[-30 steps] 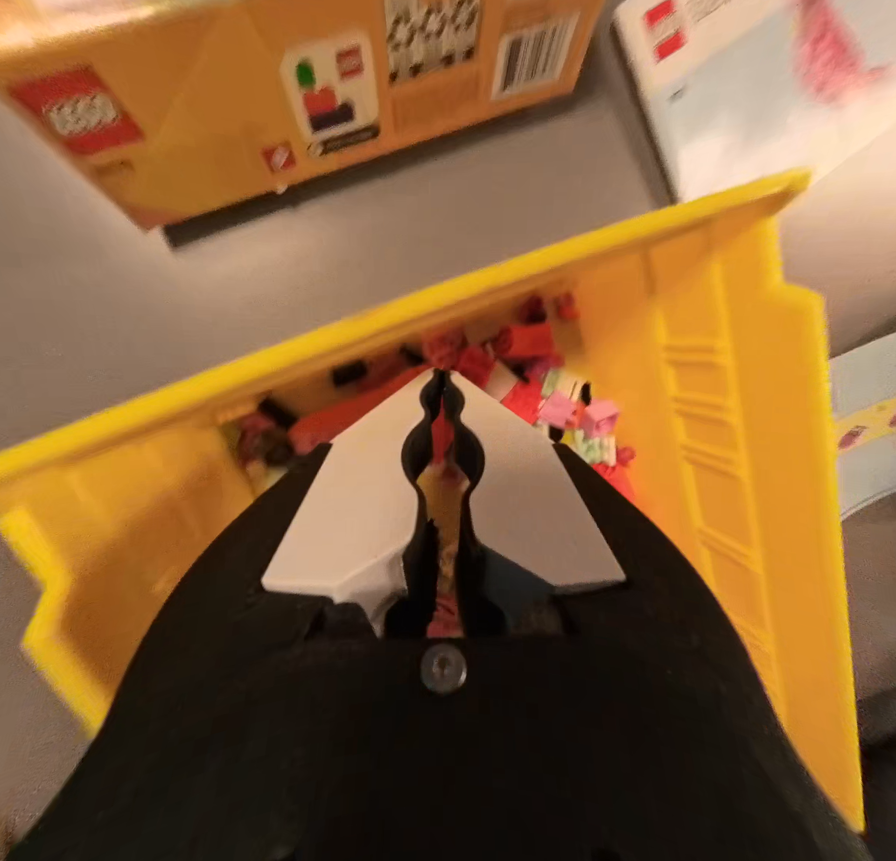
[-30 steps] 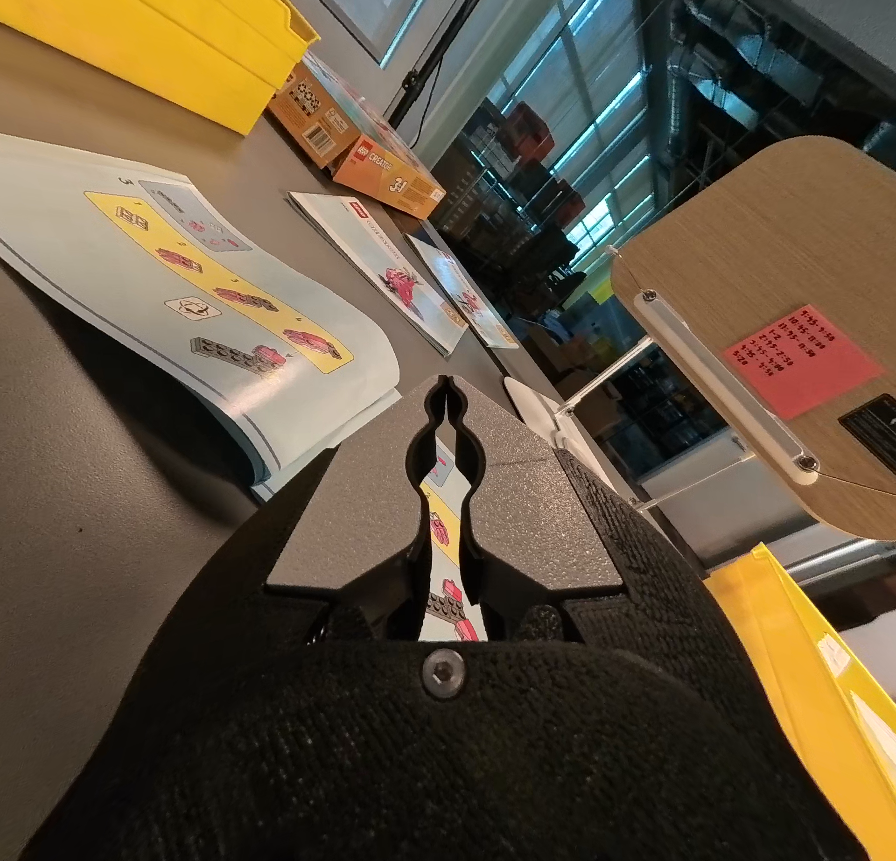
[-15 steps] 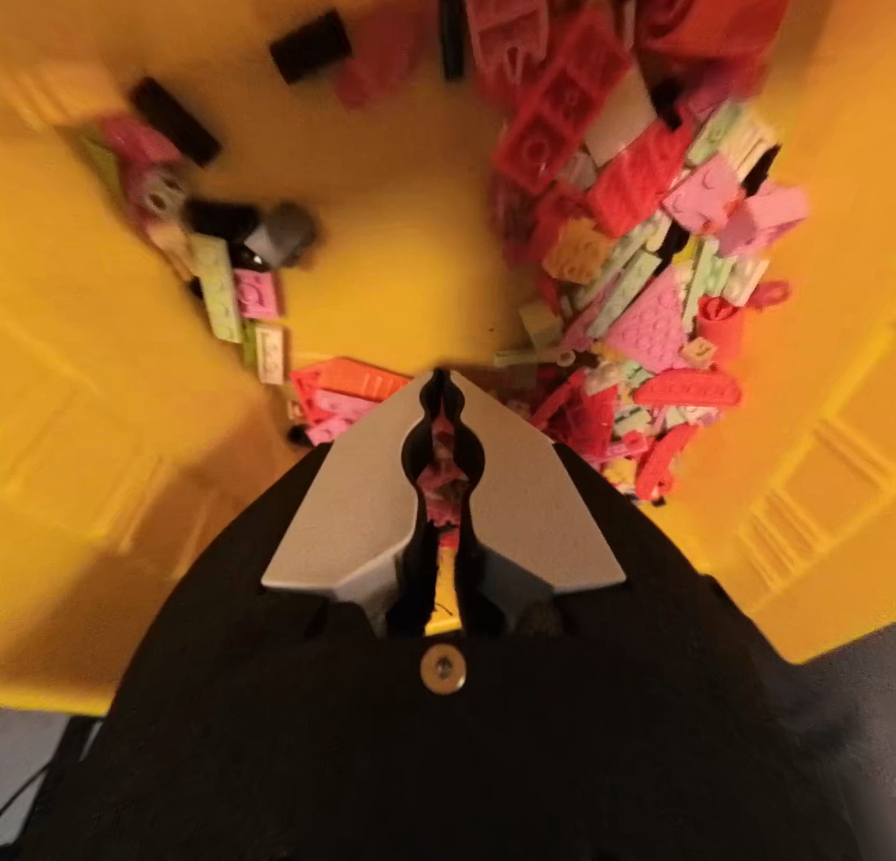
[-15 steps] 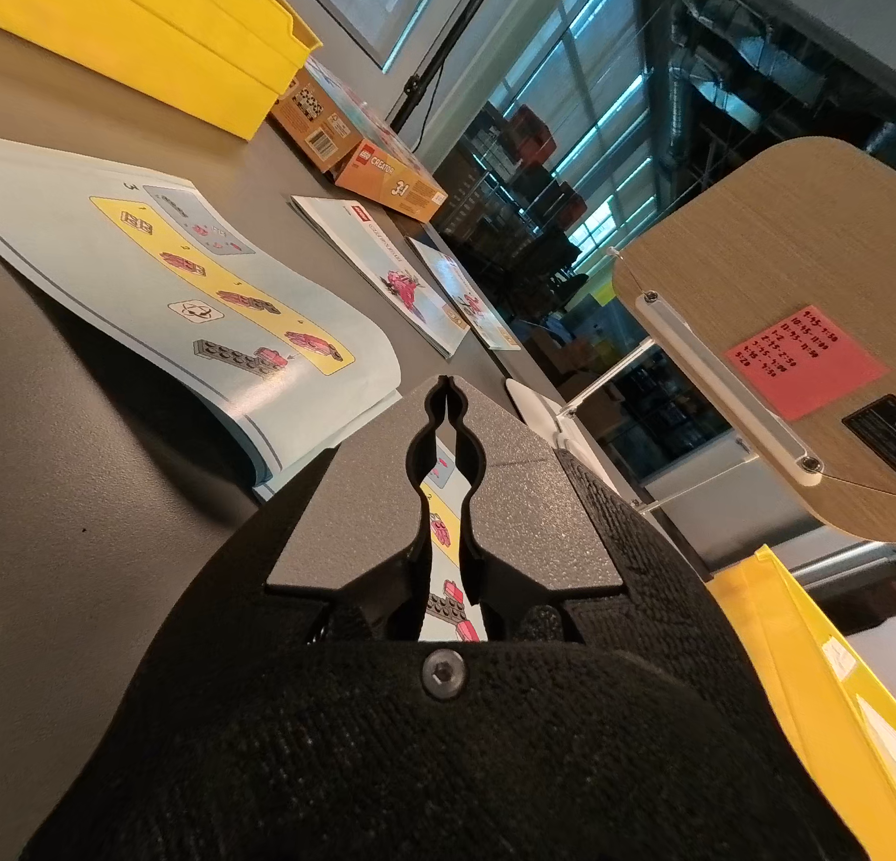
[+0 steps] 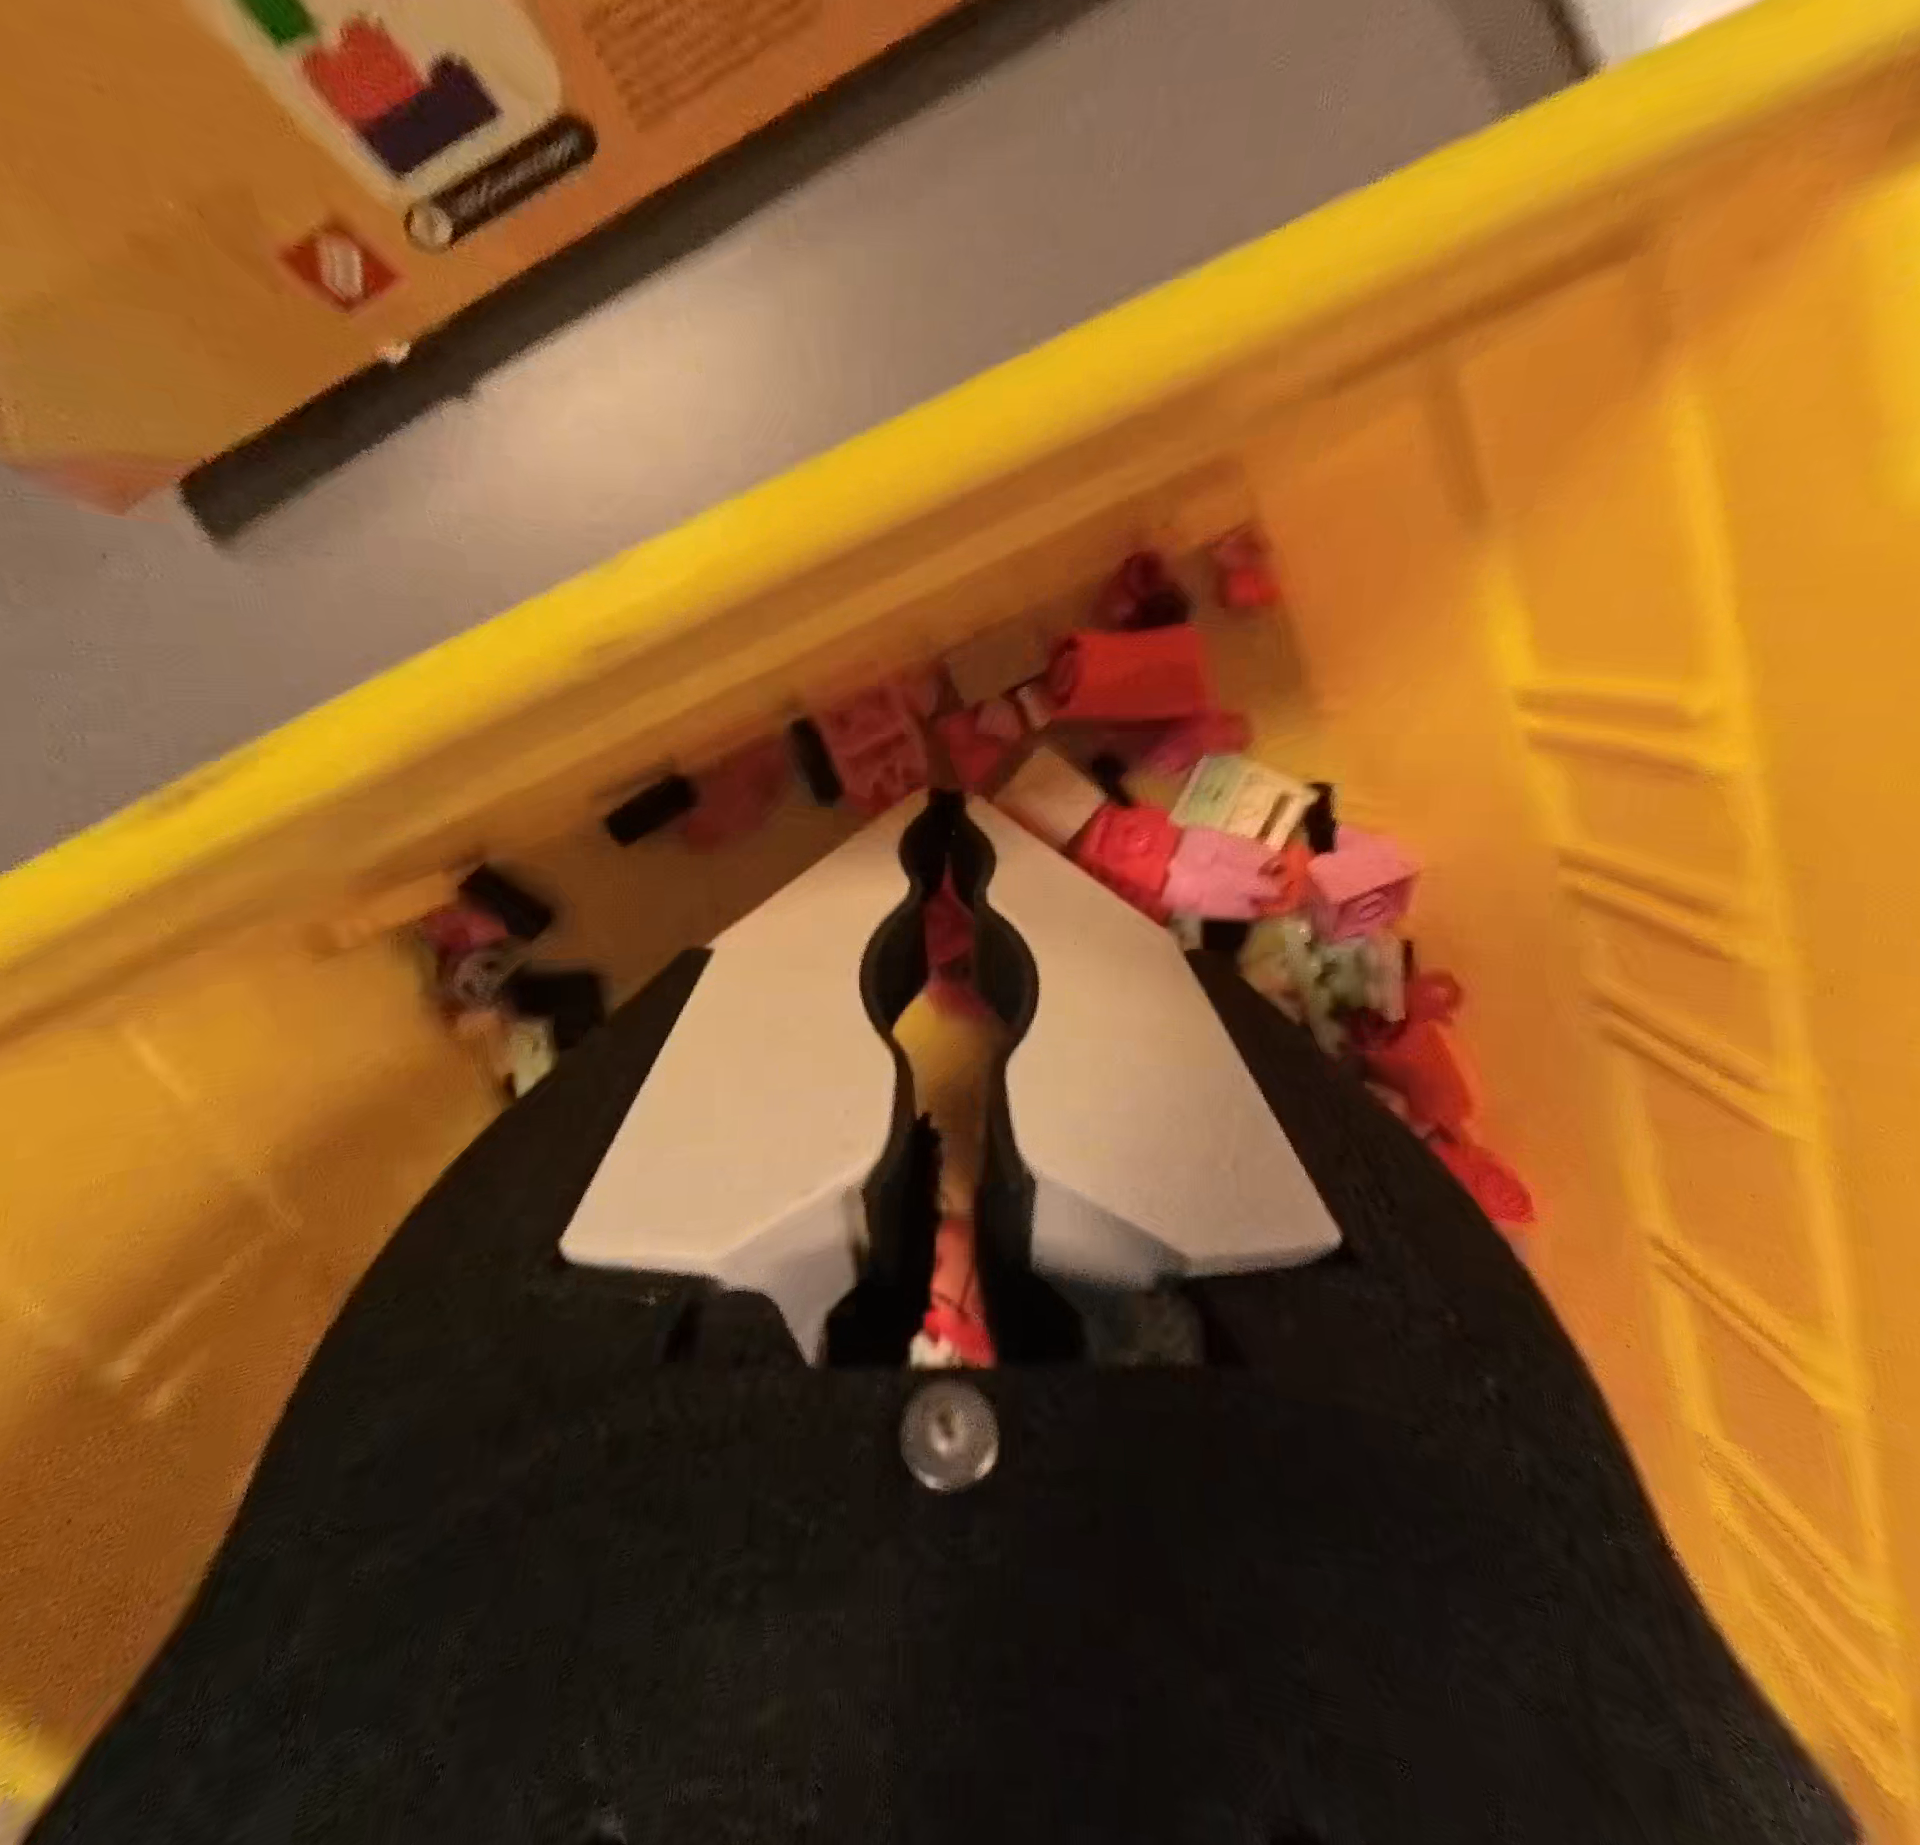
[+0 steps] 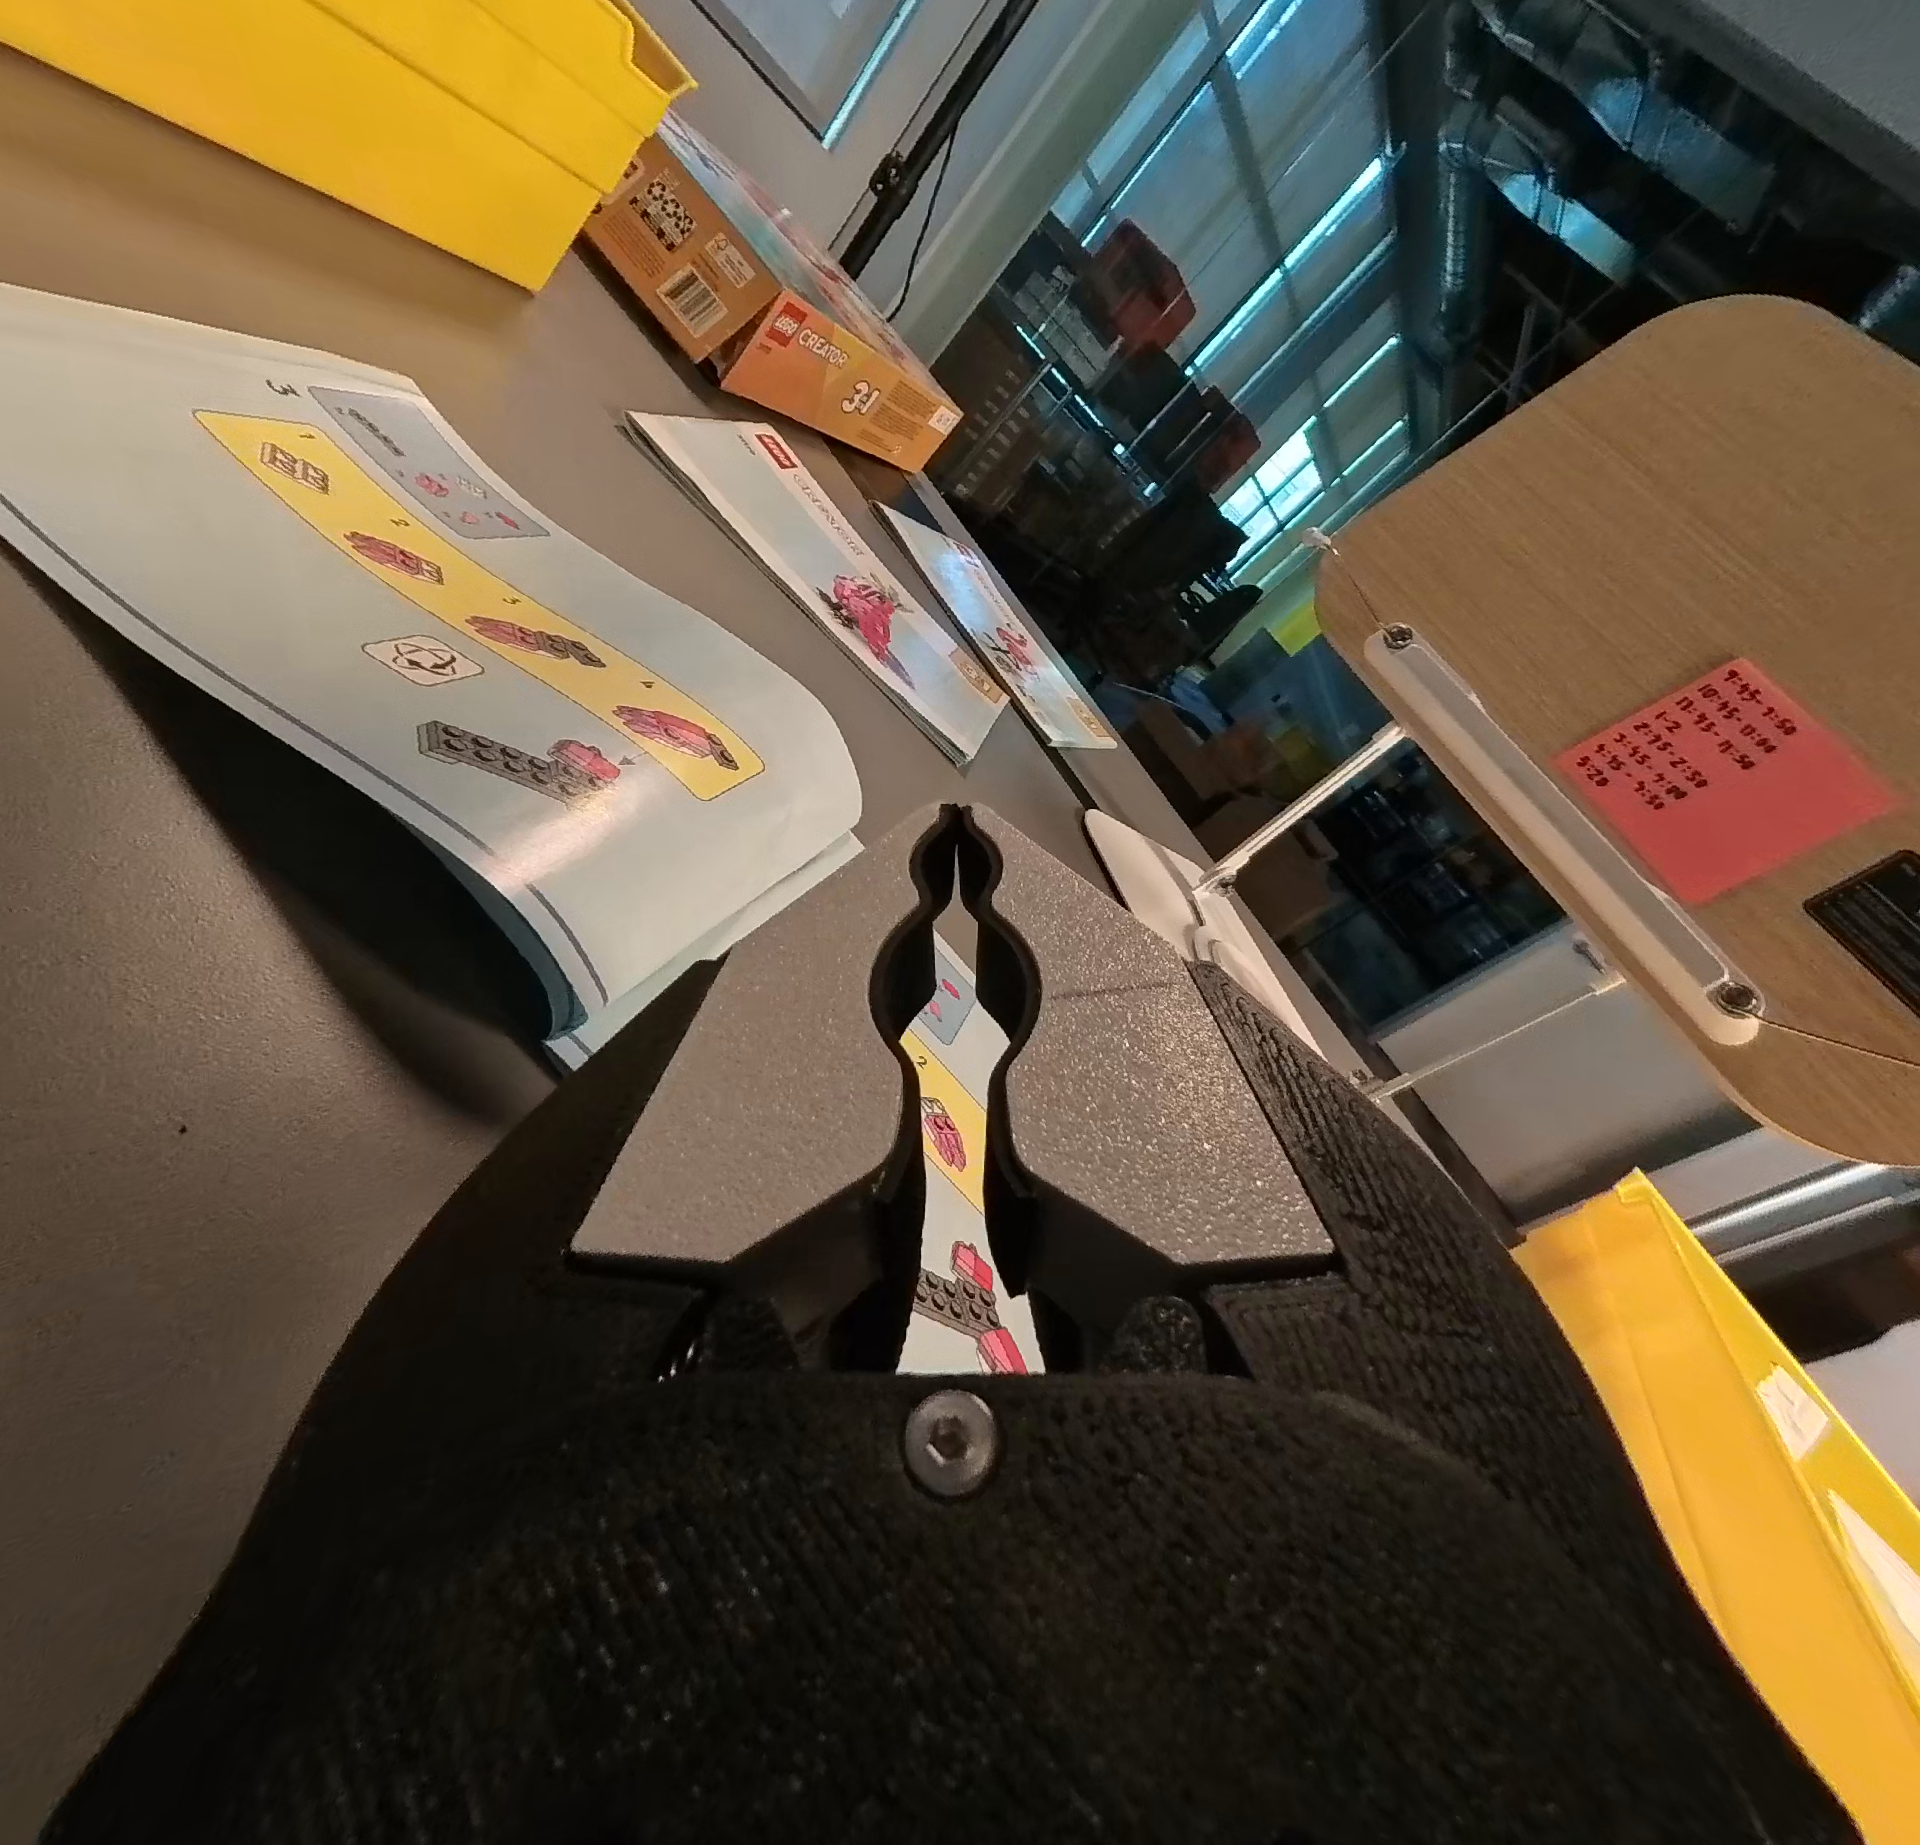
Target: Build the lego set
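Note:
My left gripper (image 5: 948,808) is shut with nothing between its tips. It hangs inside a yellow bin (image 5: 727,538), pointing at the far wall. A pile of red, pink and pale green bricks (image 5: 1226,860) lies just beyond and to the right of the tips, and a few black bricks (image 5: 646,808) lie to the left. My right gripper (image 6: 958,821) is shut and empty. It is low over the grey table (image 6: 208,1068), above the right-hand page of an open instruction booklet (image 6: 416,600).
An orange toy box (image 5: 343,133) lies on the table beyond the bin, and it also shows in the right wrist view (image 6: 790,341). Two closed booklets (image 6: 821,569) lie past the open one. Stacked yellow bins (image 6: 343,81) stand at the far left, another yellow bin (image 6: 1714,1432) at the right. A wooden board (image 6: 1662,600) with a red note stands at the right. Left tips to right tips: about 40 cm.
My left gripper tipped down to look straight into the bin, then tilted back up toward the far wall, closer in than before. It stayed shut. My right gripper has barely moved.

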The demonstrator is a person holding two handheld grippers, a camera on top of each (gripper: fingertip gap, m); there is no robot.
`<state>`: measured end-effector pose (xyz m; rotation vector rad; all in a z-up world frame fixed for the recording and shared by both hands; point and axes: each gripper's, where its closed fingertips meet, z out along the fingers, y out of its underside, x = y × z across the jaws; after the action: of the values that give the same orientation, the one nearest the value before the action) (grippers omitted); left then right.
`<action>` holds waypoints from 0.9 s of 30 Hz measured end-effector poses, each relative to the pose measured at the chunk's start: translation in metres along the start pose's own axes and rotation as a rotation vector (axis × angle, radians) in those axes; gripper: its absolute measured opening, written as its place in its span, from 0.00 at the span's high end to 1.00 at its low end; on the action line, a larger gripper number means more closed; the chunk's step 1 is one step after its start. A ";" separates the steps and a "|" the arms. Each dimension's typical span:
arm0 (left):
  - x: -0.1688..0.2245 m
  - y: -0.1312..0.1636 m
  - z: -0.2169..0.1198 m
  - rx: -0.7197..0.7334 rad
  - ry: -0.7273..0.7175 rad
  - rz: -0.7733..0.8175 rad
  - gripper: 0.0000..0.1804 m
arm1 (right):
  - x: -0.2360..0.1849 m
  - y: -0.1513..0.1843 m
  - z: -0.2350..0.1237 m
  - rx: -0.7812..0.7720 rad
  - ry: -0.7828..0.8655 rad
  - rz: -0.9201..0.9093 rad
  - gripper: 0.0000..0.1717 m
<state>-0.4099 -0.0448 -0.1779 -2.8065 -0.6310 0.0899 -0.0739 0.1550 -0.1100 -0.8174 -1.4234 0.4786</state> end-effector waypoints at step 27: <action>0.008 0.063 -0.047 -0.085 0.122 0.048 0.63 | -0.001 -0.001 0.001 0.003 -0.005 -0.001 1.00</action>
<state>-0.3717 -0.1075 -0.1499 -2.8822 -0.5517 -0.1005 -0.0747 0.1541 -0.1103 -0.8137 -1.4271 0.4822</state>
